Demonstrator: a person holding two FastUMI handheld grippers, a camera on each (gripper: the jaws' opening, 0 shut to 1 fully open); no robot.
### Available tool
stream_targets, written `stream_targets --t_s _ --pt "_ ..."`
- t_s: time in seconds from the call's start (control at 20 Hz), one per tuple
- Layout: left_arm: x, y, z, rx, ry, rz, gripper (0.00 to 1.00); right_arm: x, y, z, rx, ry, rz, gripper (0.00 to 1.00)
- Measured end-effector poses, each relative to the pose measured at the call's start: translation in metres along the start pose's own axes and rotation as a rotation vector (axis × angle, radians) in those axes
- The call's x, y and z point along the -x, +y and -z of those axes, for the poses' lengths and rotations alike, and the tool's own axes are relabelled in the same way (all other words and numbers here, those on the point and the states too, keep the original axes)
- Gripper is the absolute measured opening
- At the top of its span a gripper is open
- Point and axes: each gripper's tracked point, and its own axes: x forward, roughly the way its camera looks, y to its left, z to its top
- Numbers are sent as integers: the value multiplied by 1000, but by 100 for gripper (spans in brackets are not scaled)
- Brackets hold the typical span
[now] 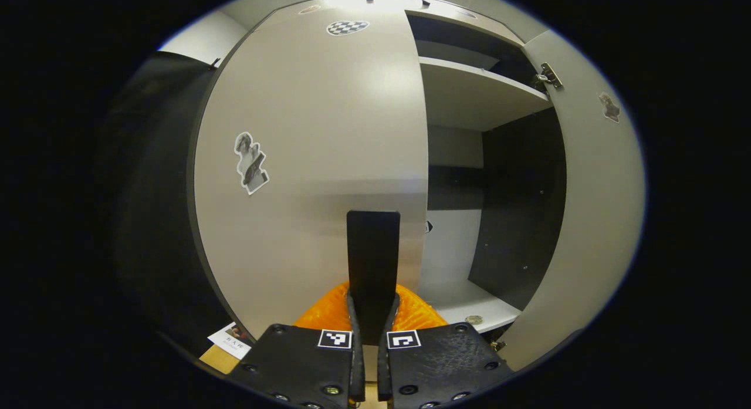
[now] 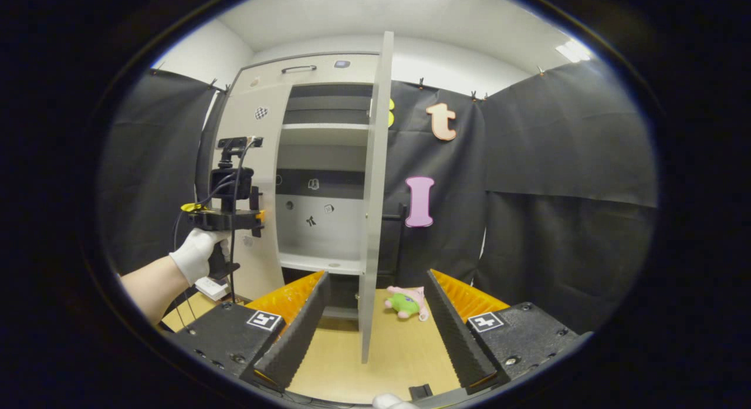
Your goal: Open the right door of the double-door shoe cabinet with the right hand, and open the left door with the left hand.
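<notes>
The grey left door (image 1: 311, 162) of the shoe cabinet stands flat in front of me in the left gripper view. My left gripper (image 1: 371, 315) is shut on its black vertical handle (image 1: 373, 244). The right door (image 1: 592, 221) is swung open, baring the shelves (image 1: 475, 92). In the right gripper view the open right door (image 2: 371, 209) shows edge-on, and my right gripper (image 2: 375, 277) is open with that edge between its spread fingers, not touching. A gloved hand (image 2: 196, 253) holds the left gripper (image 2: 226, 212) at the left door (image 2: 252, 162).
A green and pink plush toy (image 2: 405, 303) lies on the wooden surface (image 2: 399, 356) right of the open door. Black cloth walls (image 2: 557, 209) close in the right and left sides. A white card (image 1: 232, 340) lies low by the left door.
</notes>
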Motion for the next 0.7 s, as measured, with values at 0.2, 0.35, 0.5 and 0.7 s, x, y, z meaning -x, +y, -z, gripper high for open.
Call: stream_targets --t_s 0.2,0.35,0.5,0.7 --pt "20 3 0 -6 -13 24 7 15 7 4 -1 1 -17 100" --pt "36 7 0 10 -19 38 7 18 19 5 4 1 -44 100" --pt "55 17 0 11 -28 43 7 23 33 5 13 -7 -79 100" --pt "82 33 4 -1 -21 46 7 31 54 4 16 -15 -121 100"
